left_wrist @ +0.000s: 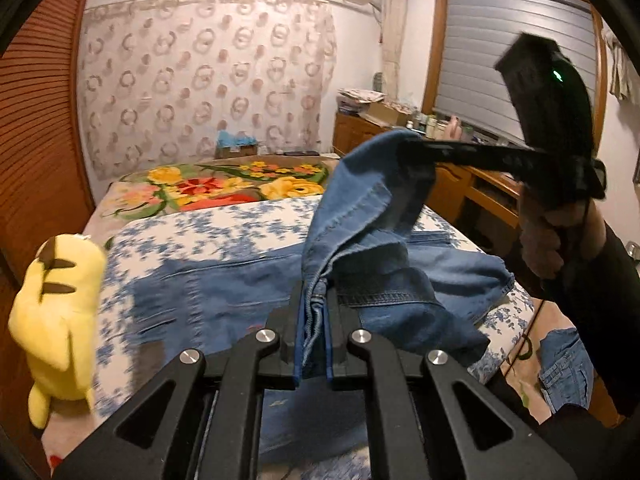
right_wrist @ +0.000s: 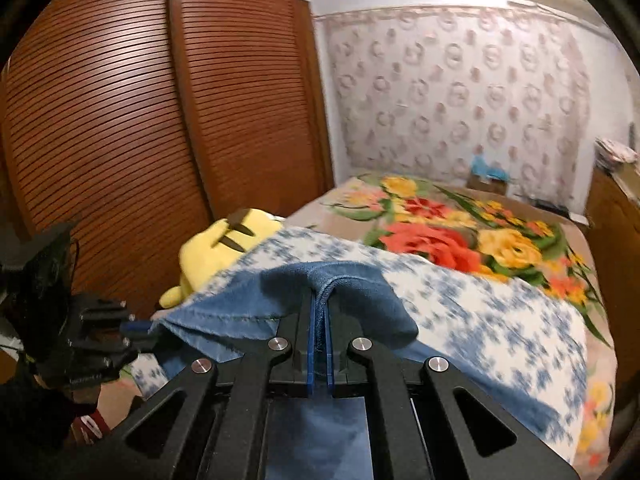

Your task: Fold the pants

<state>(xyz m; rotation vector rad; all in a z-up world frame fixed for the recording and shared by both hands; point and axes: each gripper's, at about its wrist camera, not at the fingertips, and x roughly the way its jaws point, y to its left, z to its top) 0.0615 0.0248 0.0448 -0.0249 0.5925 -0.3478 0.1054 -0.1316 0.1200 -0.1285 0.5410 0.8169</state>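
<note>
Denim pants (left_wrist: 248,280), blue with stitched seams and a frayed hem, lie partly flat across the centre of the left view on a bed (left_wrist: 208,236) covered by a white sheet with blue flowers. Left tool (left_wrist: 314,320), matte black with round silver bolts, is pressed together on a bunched fold of the cloth at lower centre. Right tool (left_wrist: 416,150) pinches another edge, lifted into a peak at right of centre; in its own view the fold (right_wrist: 320,280) sits clamped between blue-edged pads. Soft yellow plush (left_wrist: 56,312) sits at lower left, beside a ribbed wooden wardrobe (right_wrist: 120,120).
</note>
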